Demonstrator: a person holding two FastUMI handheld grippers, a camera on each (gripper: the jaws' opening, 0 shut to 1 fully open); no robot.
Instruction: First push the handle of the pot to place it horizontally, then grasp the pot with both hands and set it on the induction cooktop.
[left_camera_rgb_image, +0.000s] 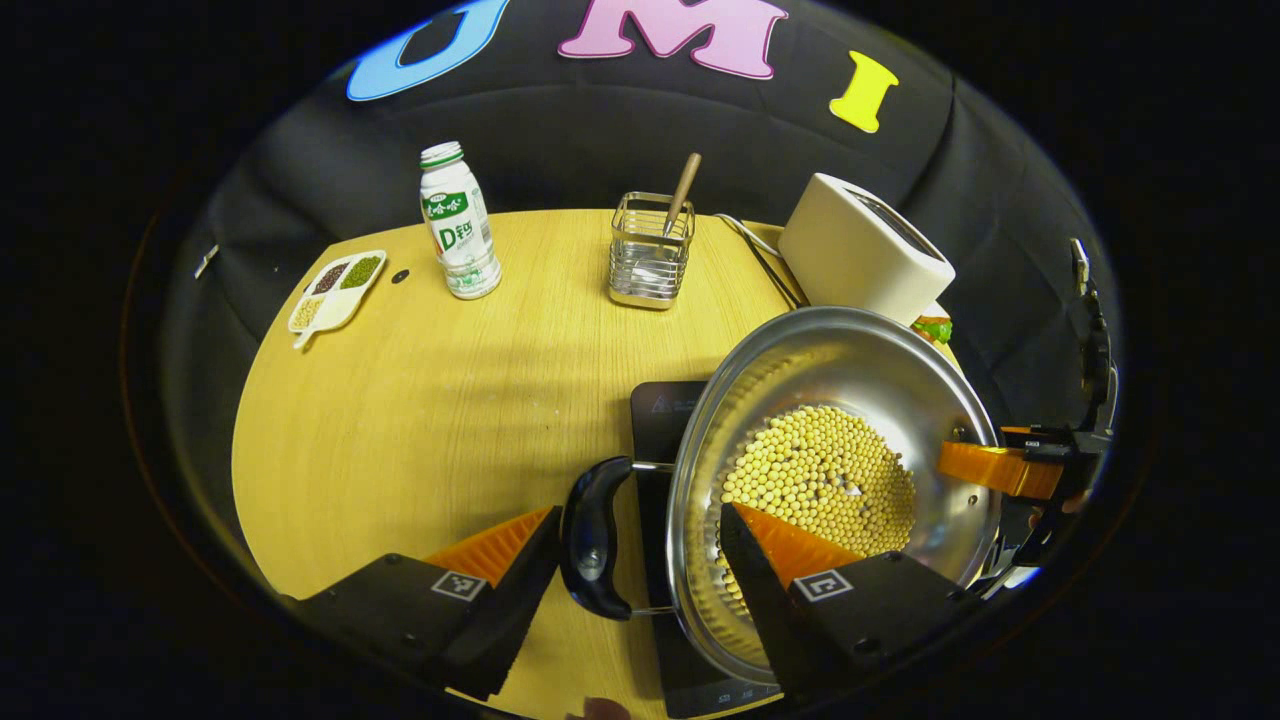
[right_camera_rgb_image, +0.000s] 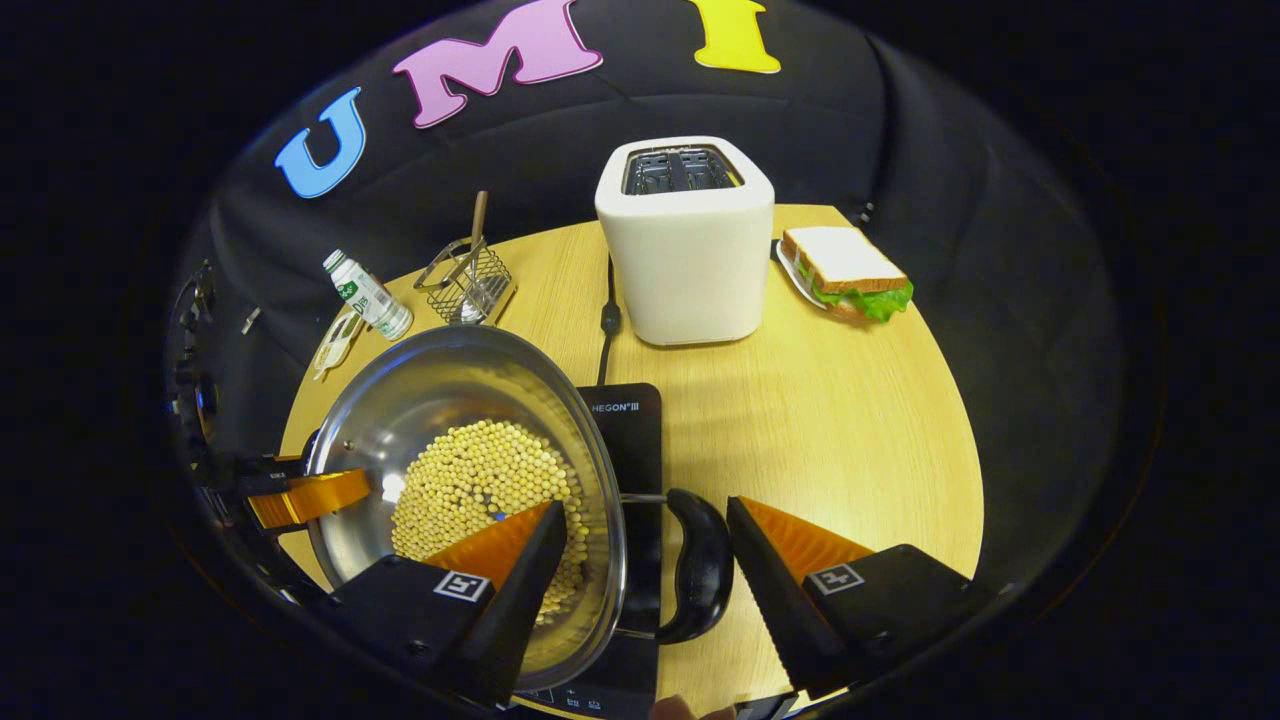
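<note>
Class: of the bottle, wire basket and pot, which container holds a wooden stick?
The wire basket: a wooden stick leans in it. The pot holds beans; the bottle is capped.

You see a shiny silver steel pot (left_camera_rgb_image: 850, 370) holding pale yellow round beans (left_camera_rgb_image: 820, 480); its curved loop handle (left_camera_rgb_image: 592, 535) is glossy black. Under it lies a flat black induction cooktop (right_camera_rgb_image: 630, 420) with white lettering. Your table (left_camera_rgb_image: 420, 400) is light yellow wood with fine grain. Note the boxy cream-white toaster (right_camera_rgb_image: 685, 250) with dark slots, and a white-bread sandwich (right_camera_rgb_image: 845, 268) edged with green lettuce. The small bottle (left_camera_rgb_image: 458, 222) is white with a green label. The wire basket (left_camera_rgb_image: 650, 250) is silver. The white divided dish (left_camera_rgb_image: 335, 288) holds green, dark and pale grains.
</note>
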